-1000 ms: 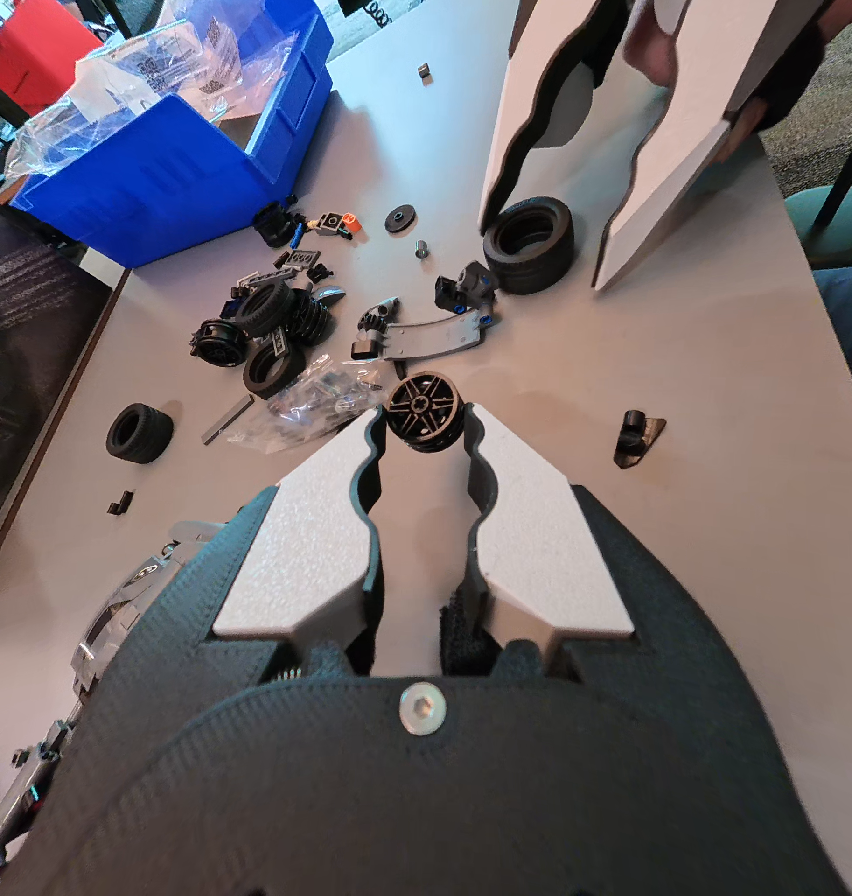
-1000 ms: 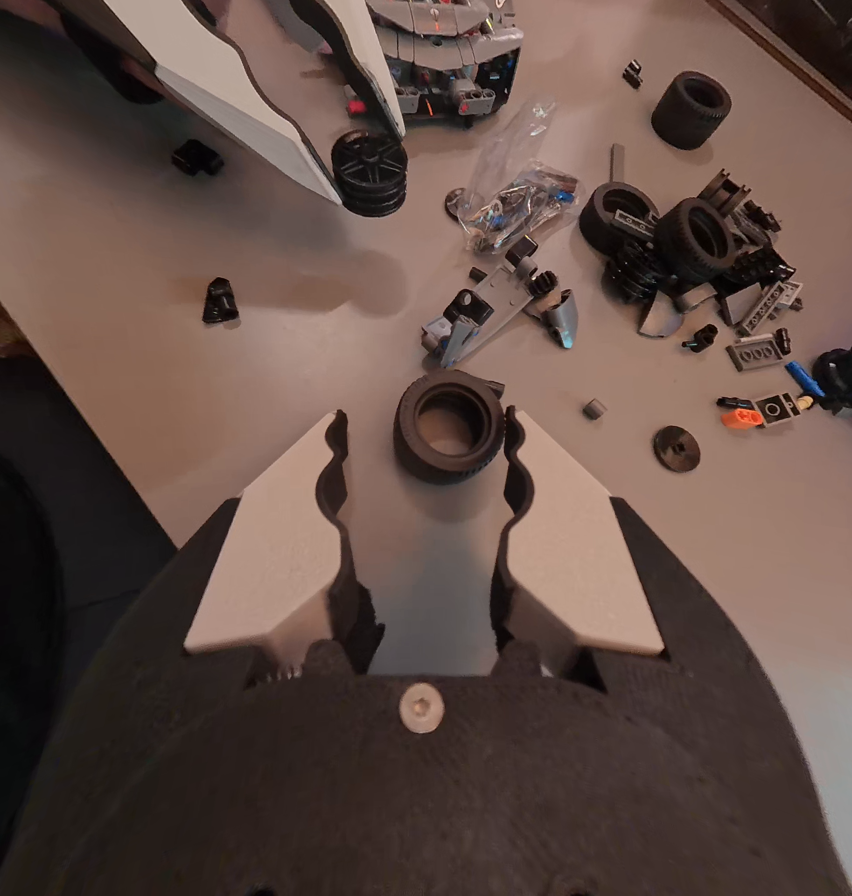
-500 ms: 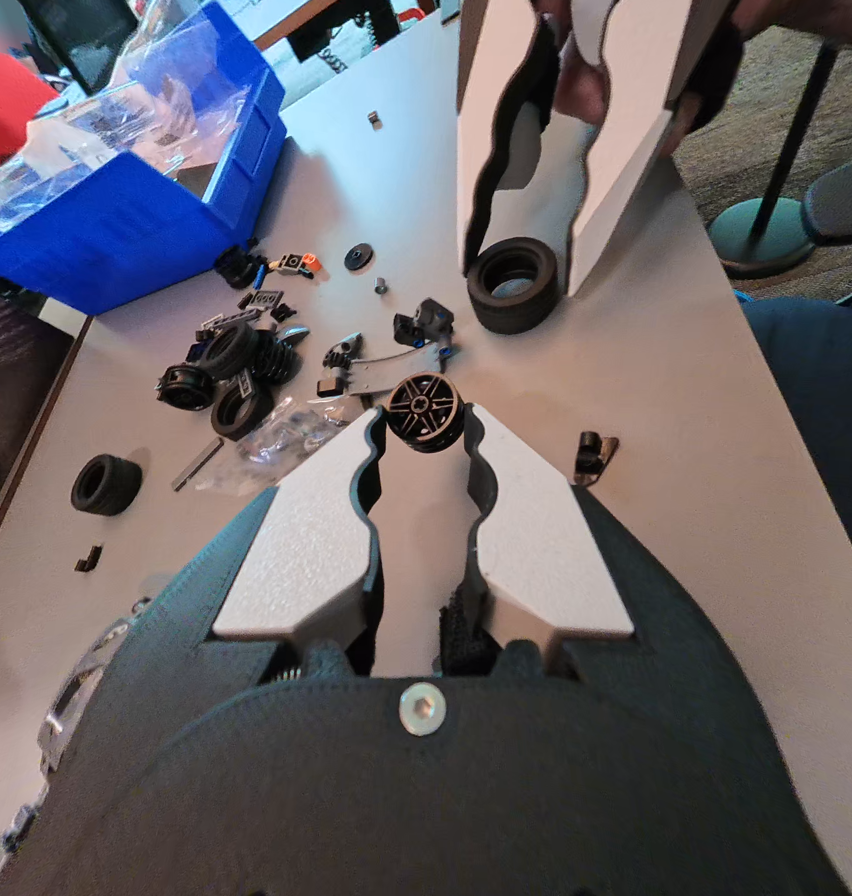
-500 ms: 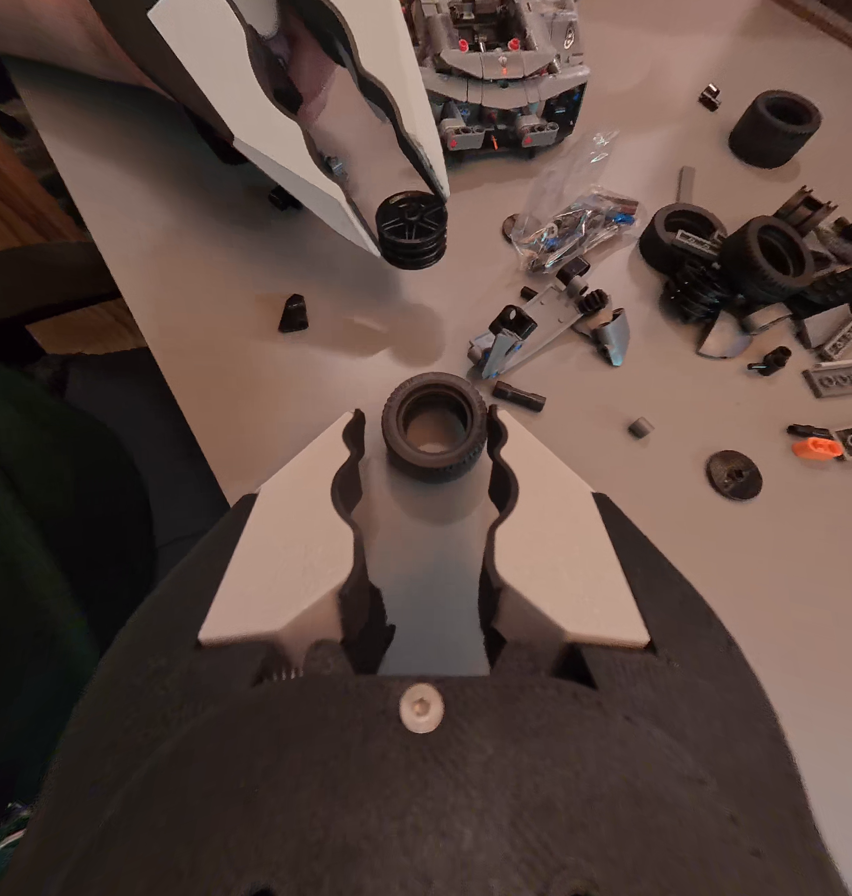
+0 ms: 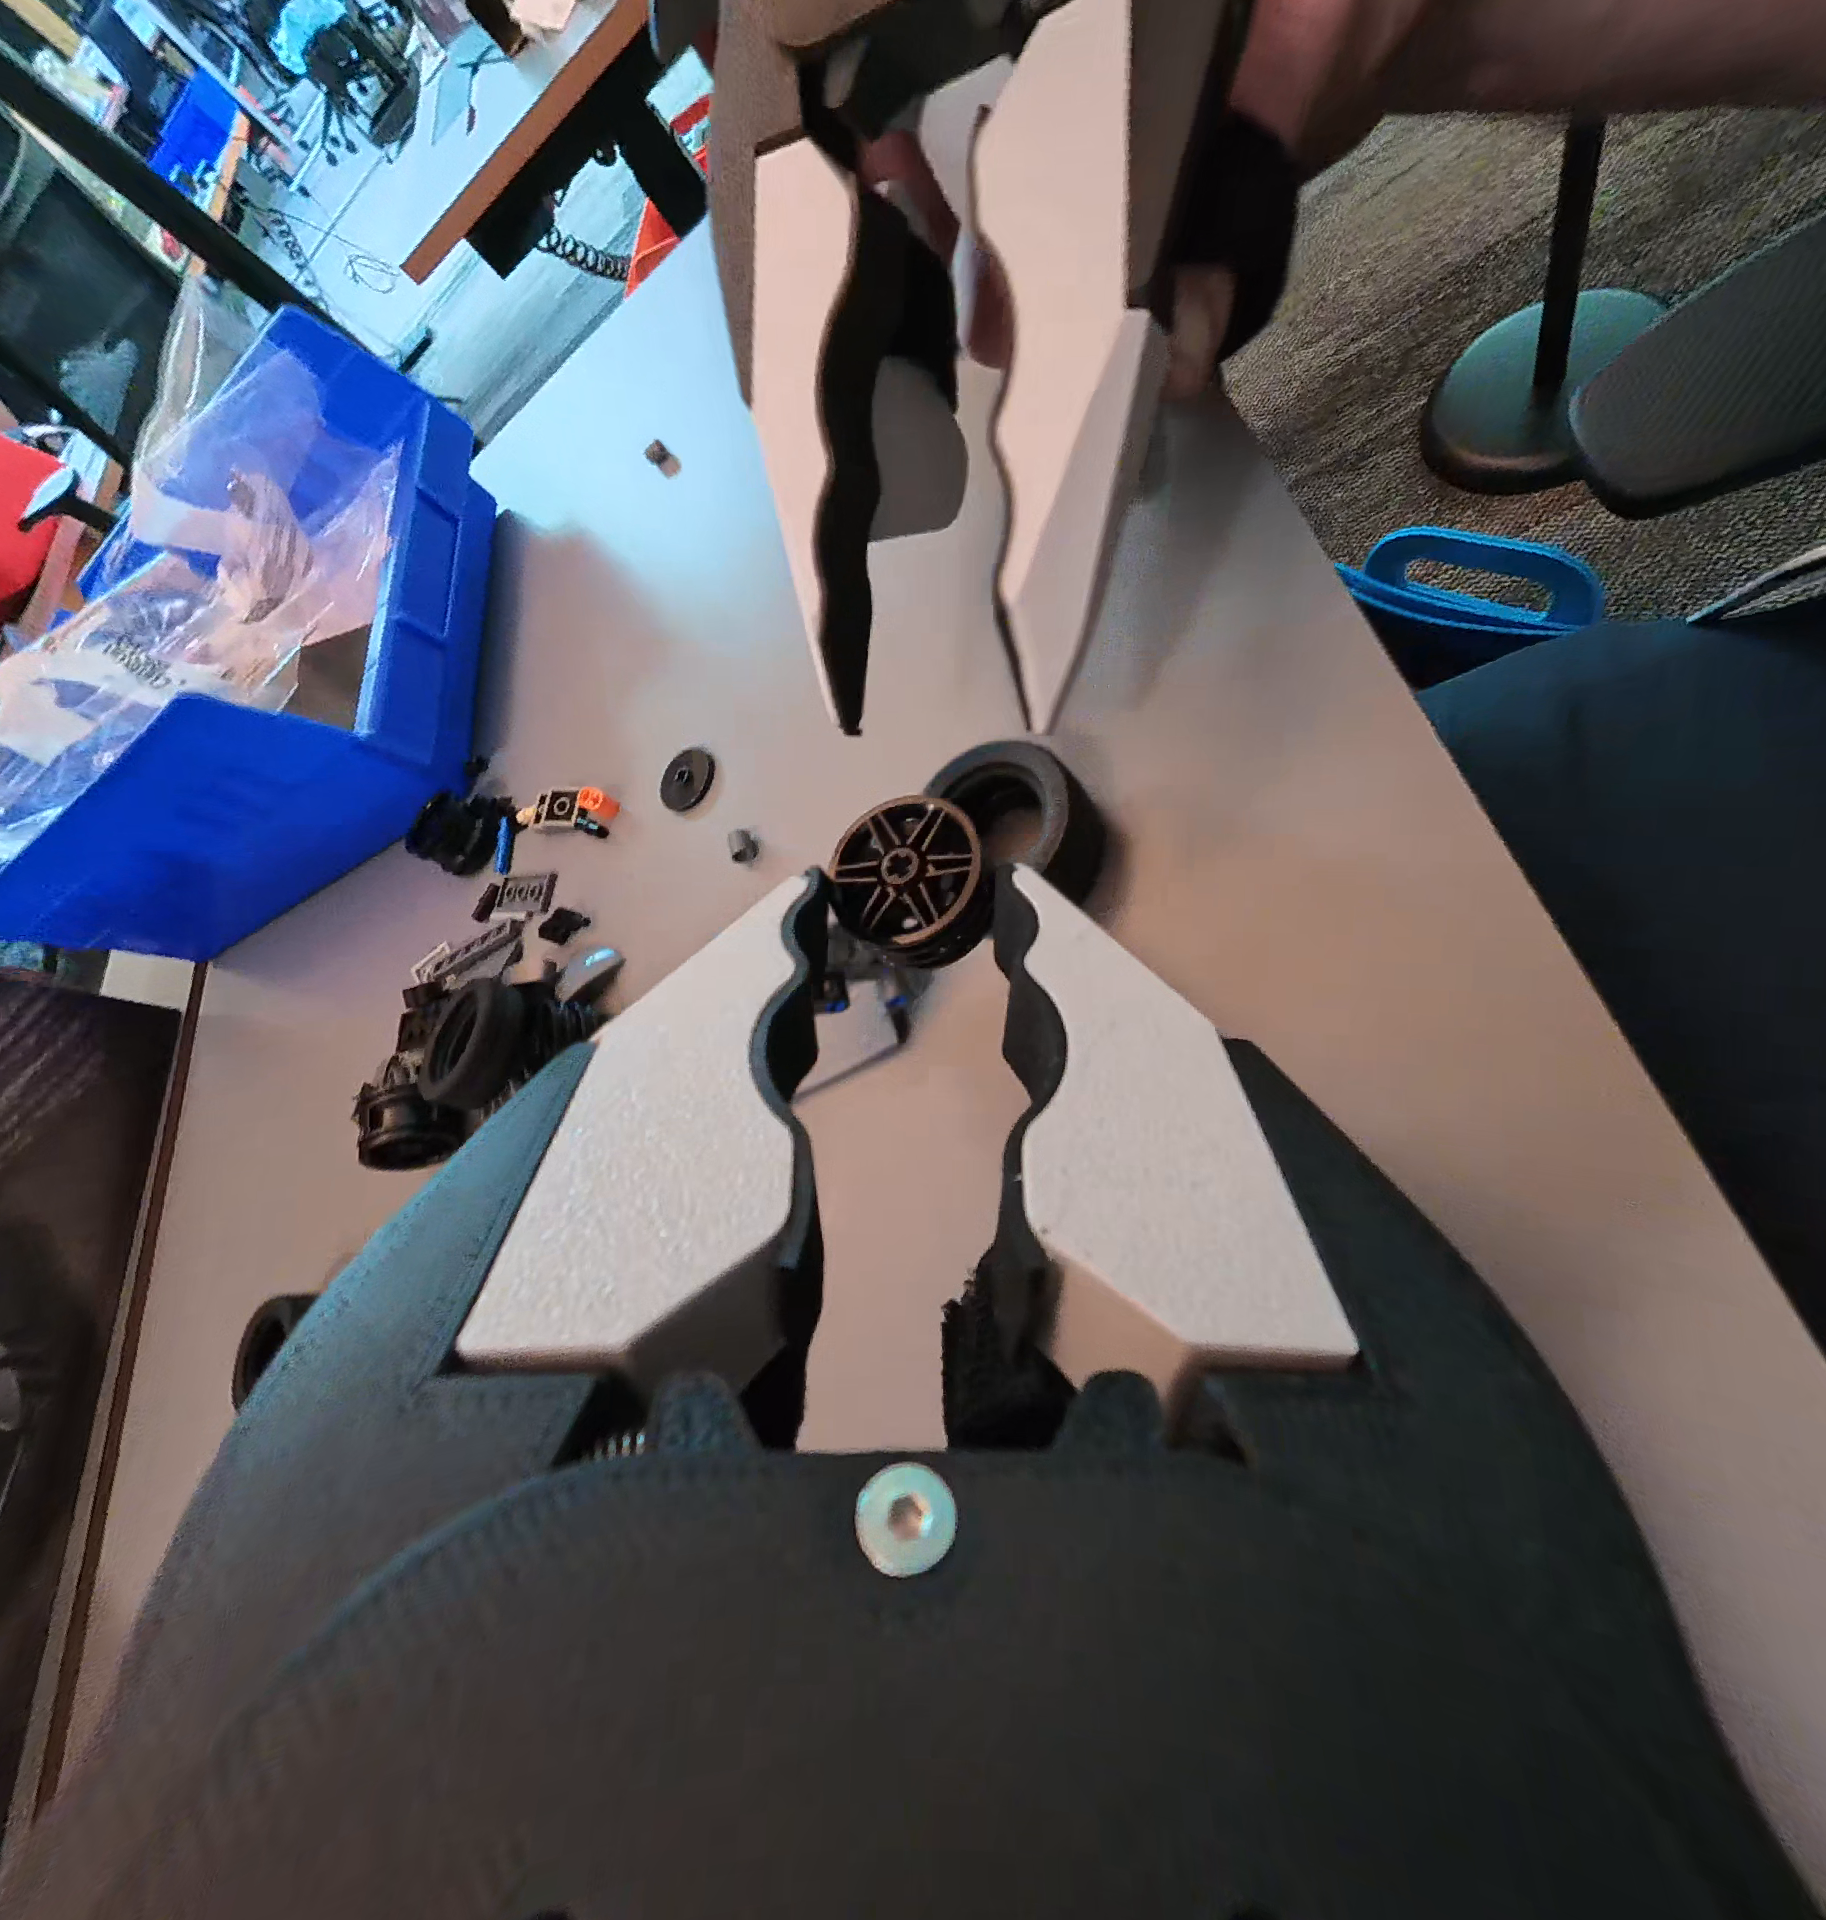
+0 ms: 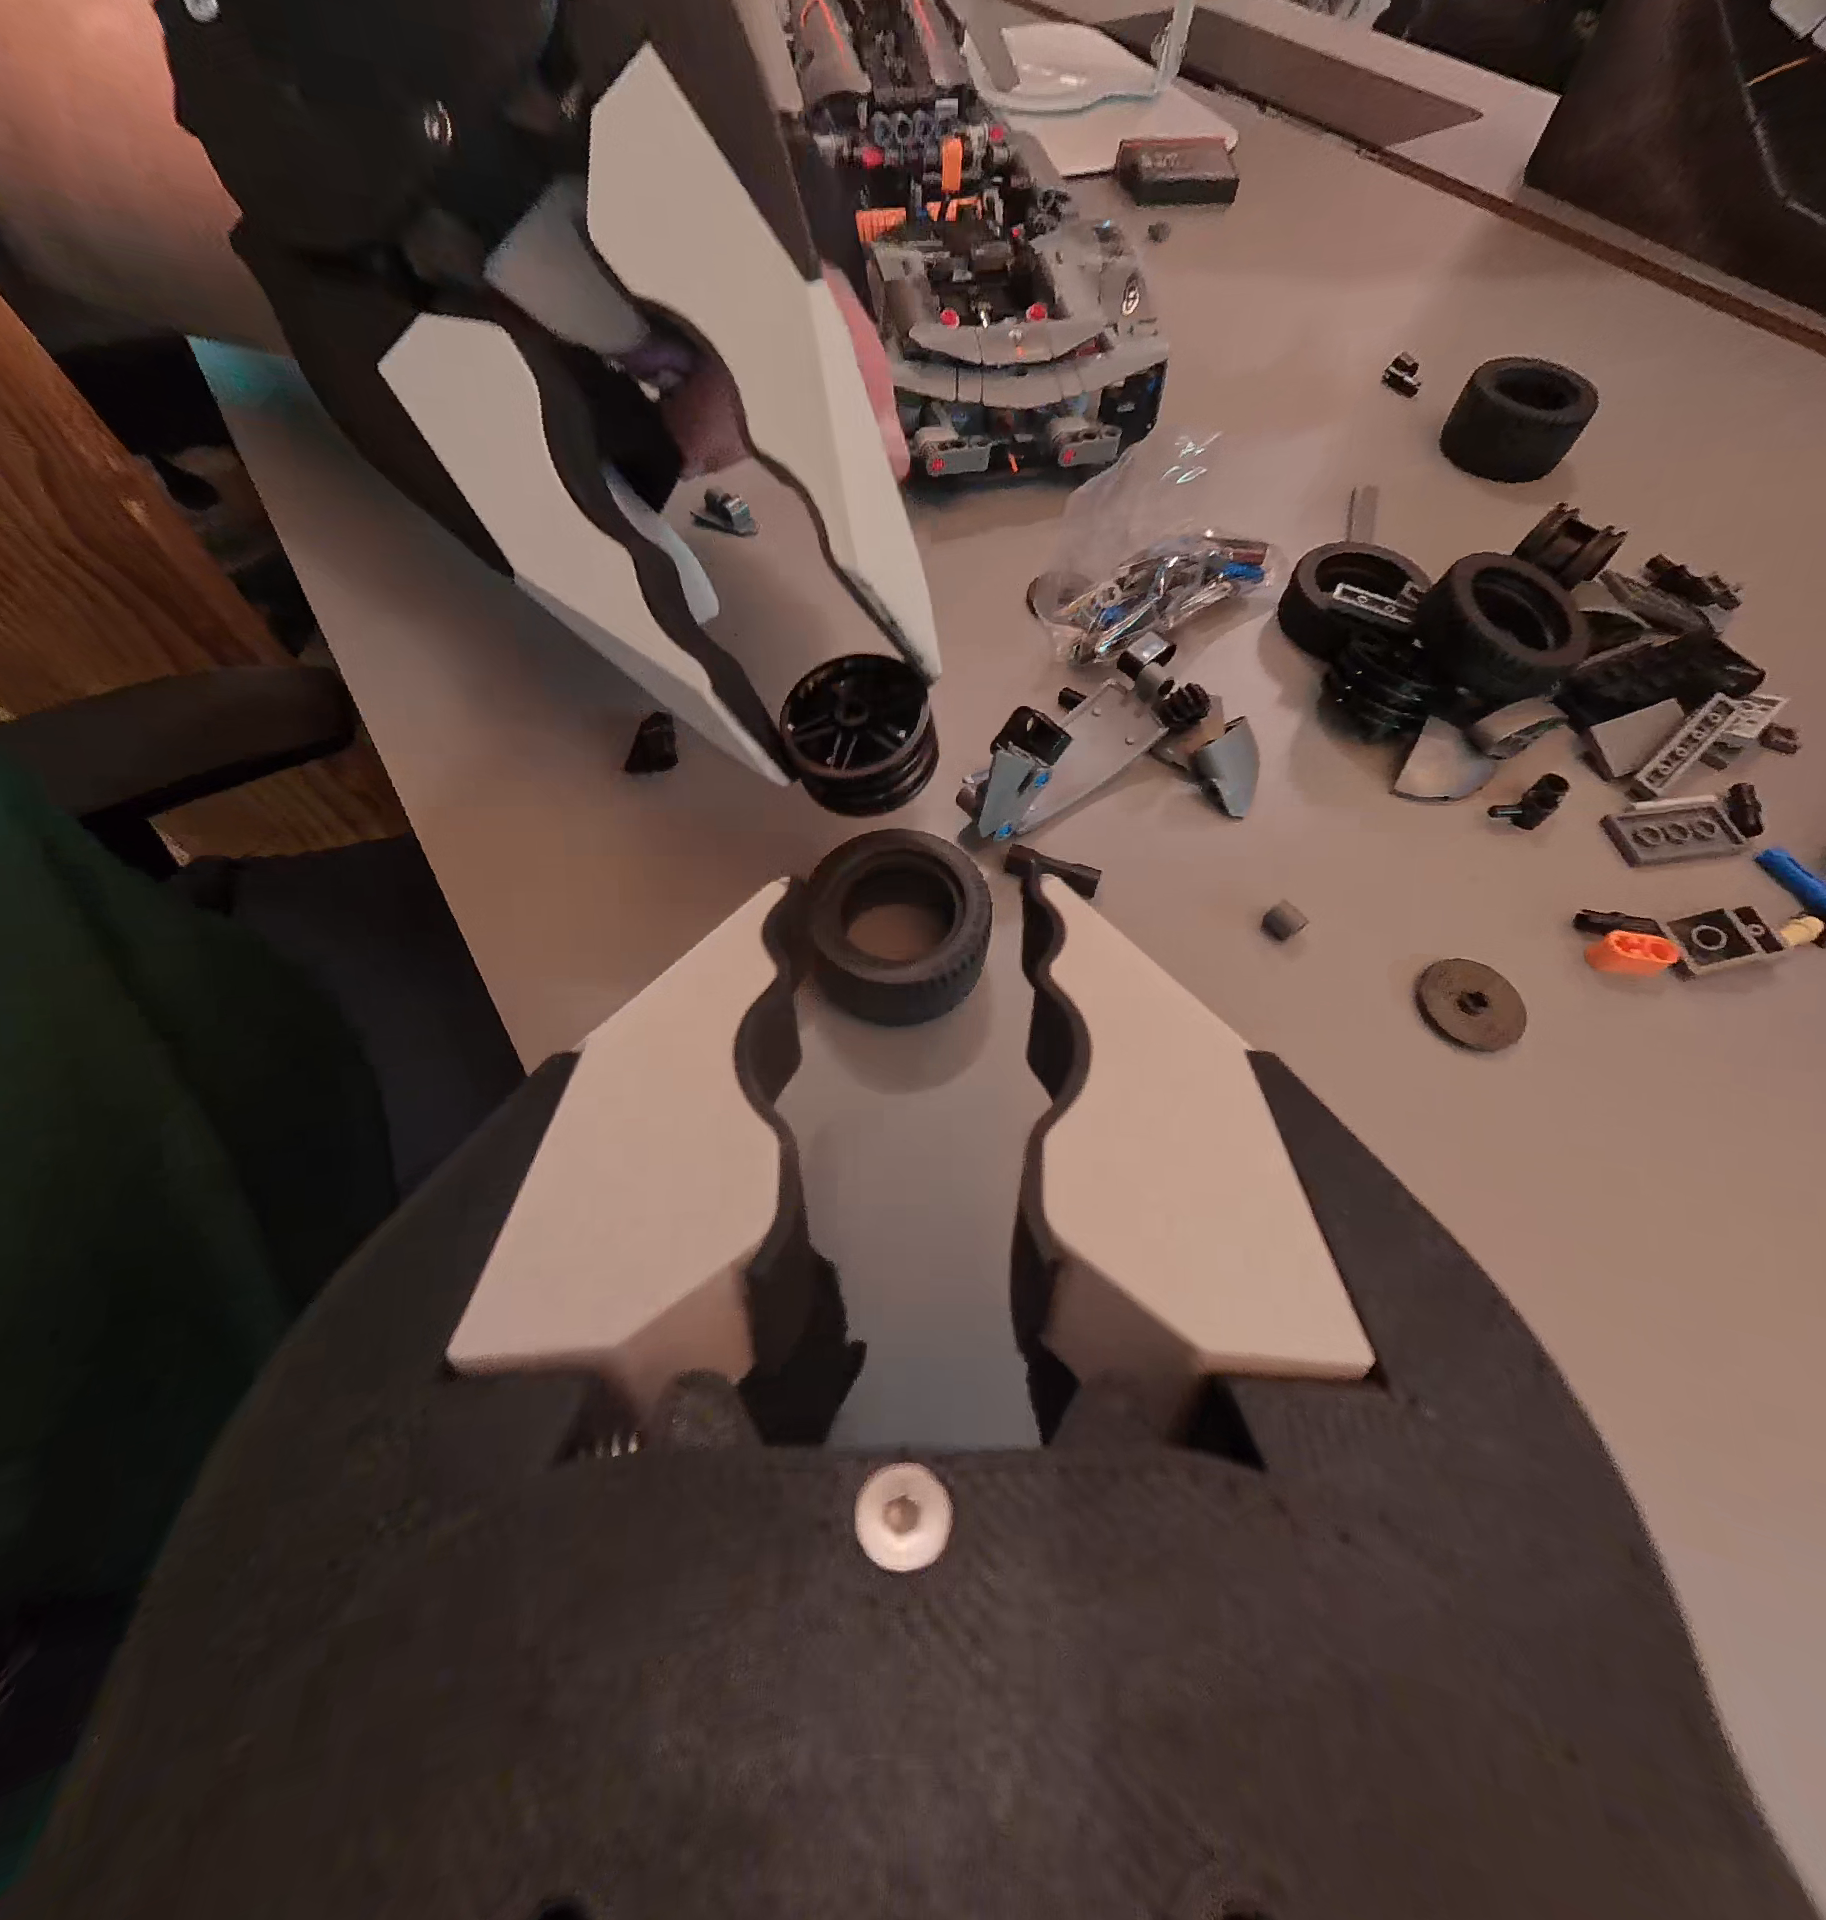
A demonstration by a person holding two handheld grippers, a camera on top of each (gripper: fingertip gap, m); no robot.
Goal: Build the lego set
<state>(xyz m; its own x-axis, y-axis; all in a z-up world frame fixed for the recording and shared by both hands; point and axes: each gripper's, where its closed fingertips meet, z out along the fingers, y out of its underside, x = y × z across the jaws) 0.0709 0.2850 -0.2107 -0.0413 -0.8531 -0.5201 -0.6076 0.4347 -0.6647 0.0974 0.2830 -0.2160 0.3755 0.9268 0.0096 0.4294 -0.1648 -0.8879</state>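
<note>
My left gripper [image 5: 907, 883] is shut on a black spoked wheel rim [image 5: 904, 868] and holds it above the table, just in front of a black rubber tire [image 5: 1034, 805]. The tire lies on the grey table [image 5: 1252, 935]. In the right wrist view the tire [image 6: 898, 940] sits between the fingertips of my right gripper [image 6: 909, 888]. It touches the left finger, and a gap shows at the right finger. The jaws stand apart. The left gripper [image 6: 857, 727] comes in from the upper left with the rim [image 6: 867, 758] close to the tire.
A partly built grey car [image 6: 1023, 343] stands at the back. A parts bag [image 6: 1148, 592], a grey assembly [image 6: 1096, 748], a heap of tires and bricks [image 6: 1491, 634] and a black disc [image 6: 1470, 1003] lie to the right. A blue bin [image 5: 213, 800] sits at the left. The table edge [image 6: 400, 769] is near. Left and right tips are no more than a few centimetres apart. My right gripper's tips are some 12 centimetres from the black disc [image 6: 1470, 1003]. It is also in sight in the left wrist view [image 5: 685, 775].
My left gripper has carried the rim across the table up to the tire. My right gripper's fingers have narrowed around the tire, which has stayed on the table.
</note>
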